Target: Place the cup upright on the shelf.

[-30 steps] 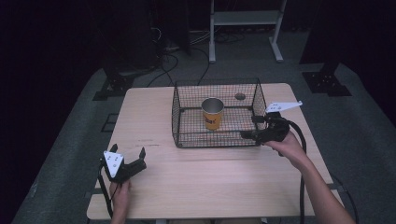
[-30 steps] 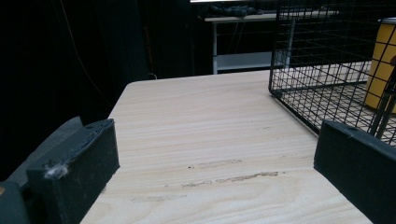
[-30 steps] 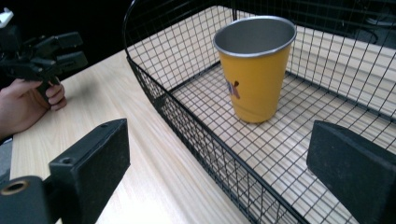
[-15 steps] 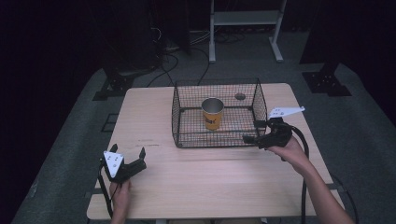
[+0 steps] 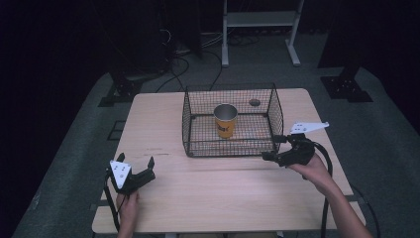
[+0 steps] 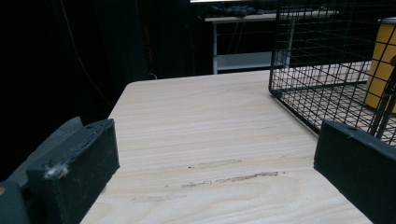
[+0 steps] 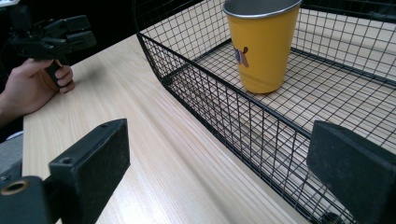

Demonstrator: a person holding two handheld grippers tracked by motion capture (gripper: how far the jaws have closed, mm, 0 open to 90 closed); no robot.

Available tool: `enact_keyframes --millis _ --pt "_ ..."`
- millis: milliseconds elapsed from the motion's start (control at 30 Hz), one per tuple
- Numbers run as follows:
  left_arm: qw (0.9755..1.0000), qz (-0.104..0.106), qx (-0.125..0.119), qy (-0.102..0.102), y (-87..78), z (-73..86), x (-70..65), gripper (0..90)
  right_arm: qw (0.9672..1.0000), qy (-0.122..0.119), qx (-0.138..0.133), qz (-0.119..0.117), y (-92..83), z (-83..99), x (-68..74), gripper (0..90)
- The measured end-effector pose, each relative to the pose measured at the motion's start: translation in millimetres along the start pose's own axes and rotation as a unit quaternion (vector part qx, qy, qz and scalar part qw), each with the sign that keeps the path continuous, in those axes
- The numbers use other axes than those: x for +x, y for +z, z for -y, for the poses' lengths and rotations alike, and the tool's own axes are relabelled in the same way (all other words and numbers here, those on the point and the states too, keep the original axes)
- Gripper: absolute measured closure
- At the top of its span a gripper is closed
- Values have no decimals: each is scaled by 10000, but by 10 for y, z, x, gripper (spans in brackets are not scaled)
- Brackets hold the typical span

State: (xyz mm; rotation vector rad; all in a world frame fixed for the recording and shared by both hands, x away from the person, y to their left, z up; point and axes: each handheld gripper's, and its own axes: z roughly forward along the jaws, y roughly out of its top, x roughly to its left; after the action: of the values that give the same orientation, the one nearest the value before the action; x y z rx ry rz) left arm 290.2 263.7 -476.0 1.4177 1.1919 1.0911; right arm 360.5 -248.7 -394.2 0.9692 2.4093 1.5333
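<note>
Pale wooden desk (image 5: 208, 193) carries a wire basket (image 5: 230, 148) holding an upright yellow cup (image 5: 225, 120), nearest the right gripper (image 5: 276, 148), jaws wide, at frame right

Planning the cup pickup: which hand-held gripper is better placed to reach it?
Probably the right hand-held gripper: it sits open at the wire basket's front right corner, near the yellow cup. The left hand-held gripper rests farther off.

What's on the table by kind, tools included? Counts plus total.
Wire basket: 1
Yellow cup, upright in the basket: 1
Tools, left tool and right tool, both open and empty: 2
Total: 4
</note>
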Motion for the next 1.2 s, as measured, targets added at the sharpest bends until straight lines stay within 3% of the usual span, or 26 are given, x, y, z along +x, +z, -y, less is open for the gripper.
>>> enact_keyframes --millis 1000,1200 --pt "10000 -21 3 4 -1 0 -3 0 9993 243 -131 257 -264 484 29 54" --pt "10000 -32 5 17 -2 0 -7 0 9984 417 -237 284 -367 692 64 54"
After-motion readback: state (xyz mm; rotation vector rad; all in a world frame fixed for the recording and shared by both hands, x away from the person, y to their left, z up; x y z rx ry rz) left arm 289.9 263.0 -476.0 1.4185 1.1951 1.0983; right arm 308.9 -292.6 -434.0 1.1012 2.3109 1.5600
